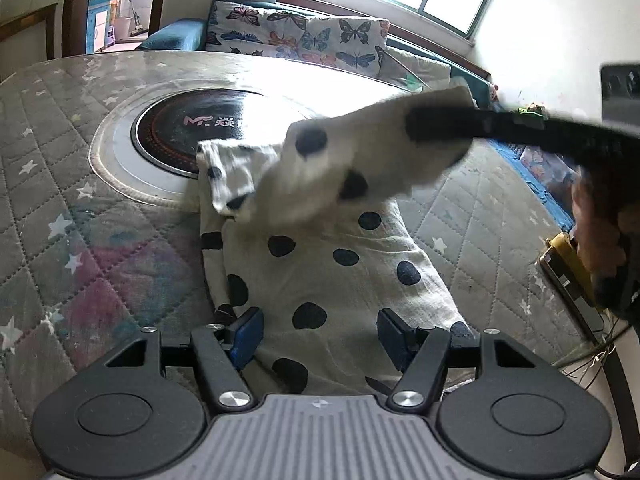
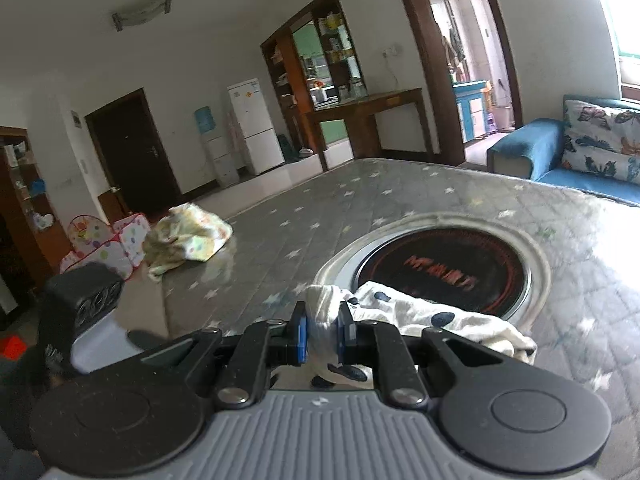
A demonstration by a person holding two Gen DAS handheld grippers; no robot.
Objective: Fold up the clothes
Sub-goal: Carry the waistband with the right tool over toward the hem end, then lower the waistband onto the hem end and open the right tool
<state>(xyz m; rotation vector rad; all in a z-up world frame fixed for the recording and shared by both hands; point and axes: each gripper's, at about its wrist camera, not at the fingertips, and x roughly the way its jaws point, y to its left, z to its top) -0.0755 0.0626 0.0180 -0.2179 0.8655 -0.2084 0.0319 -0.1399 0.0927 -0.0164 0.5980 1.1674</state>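
A white garment with black polka dots [image 1: 320,264] lies on the grey quilted table cover [image 1: 80,208]. My left gripper [image 1: 320,334] is open, its blue pads [image 1: 246,332] spread over the near end of the garment. My right gripper [image 2: 322,334] is shut on a fold of the polka-dot garment [image 2: 420,316] and holds it lifted. In the left wrist view the right gripper [image 1: 440,130] comes in from the right, blurred, carrying the far part of the garment above the rest.
A round black hotplate [image 1: 192,128] with a silver ring is set in the table beyond the garment. A crumpled pale patterned cloth [image 2: 188,236] lies at the table's far edge. A blue sofa with butterfly cushions [image 1: 304,36] stands behind the table.
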